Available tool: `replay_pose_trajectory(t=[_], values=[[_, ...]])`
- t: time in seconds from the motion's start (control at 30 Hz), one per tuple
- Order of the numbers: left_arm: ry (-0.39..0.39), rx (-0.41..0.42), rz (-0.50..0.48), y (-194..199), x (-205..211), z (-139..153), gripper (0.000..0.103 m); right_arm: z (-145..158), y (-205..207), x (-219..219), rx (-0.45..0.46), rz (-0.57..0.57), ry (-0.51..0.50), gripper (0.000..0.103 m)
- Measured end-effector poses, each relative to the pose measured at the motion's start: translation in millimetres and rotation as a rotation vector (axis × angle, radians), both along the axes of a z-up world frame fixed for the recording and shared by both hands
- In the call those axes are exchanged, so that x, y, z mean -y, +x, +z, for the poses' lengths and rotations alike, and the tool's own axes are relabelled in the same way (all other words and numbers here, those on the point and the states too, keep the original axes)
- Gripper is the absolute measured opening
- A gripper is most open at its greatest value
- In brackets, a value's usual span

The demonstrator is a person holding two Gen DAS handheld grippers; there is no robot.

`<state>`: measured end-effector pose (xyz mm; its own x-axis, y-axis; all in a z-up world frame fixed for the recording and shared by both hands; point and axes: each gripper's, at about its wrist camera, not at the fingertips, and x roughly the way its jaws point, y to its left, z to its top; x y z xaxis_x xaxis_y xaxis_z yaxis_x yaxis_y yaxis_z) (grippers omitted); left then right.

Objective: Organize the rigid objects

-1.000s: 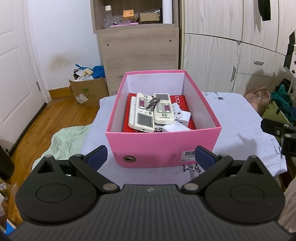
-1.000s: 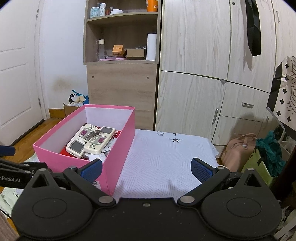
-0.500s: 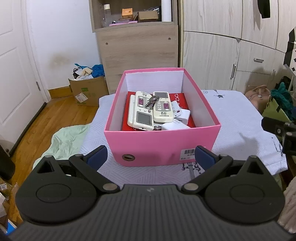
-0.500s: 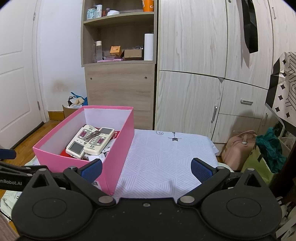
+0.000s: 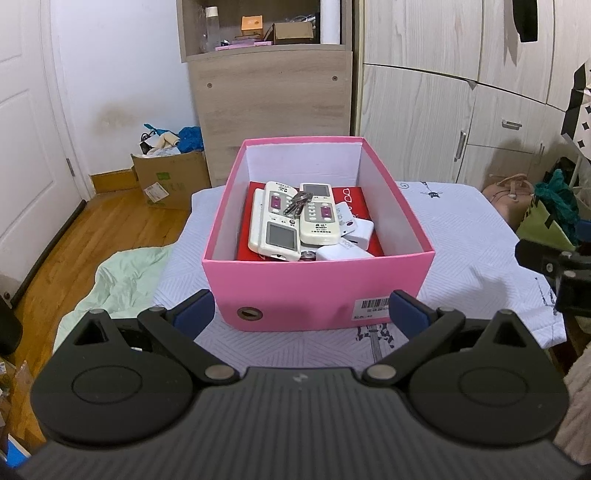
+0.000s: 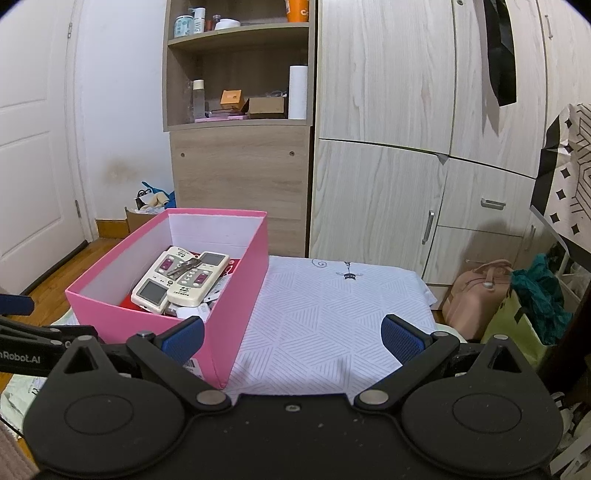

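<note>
left gripper is wide open and empty, parked right in front of the pink box on the bed. inside, two white remotes with keys on top, plus white chargers. right gripper is spread open too, holding nothing.

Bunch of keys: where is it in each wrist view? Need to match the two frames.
Left wrist: bunch of keys sits just above picture centre, lying across the two white remotes inside the pink box.
Right wrist: bunch of keys is left of centre, at mid-height, on the same remotes in the pink box.
Shared landmark: the white roll on the wooden shelf.
</note>
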<state>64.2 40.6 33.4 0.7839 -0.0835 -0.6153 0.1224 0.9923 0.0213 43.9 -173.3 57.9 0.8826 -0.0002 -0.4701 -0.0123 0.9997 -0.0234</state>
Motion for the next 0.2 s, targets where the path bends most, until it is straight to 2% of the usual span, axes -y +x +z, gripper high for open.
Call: replay_pose_trajectory(t=[0.2], values=[[-0.016,-0.021,-0.011,1.1,-1.4,-0.2,0.102,-0.1,-0.3,-0.2,0.0,0.001,-0.001,0.103]])
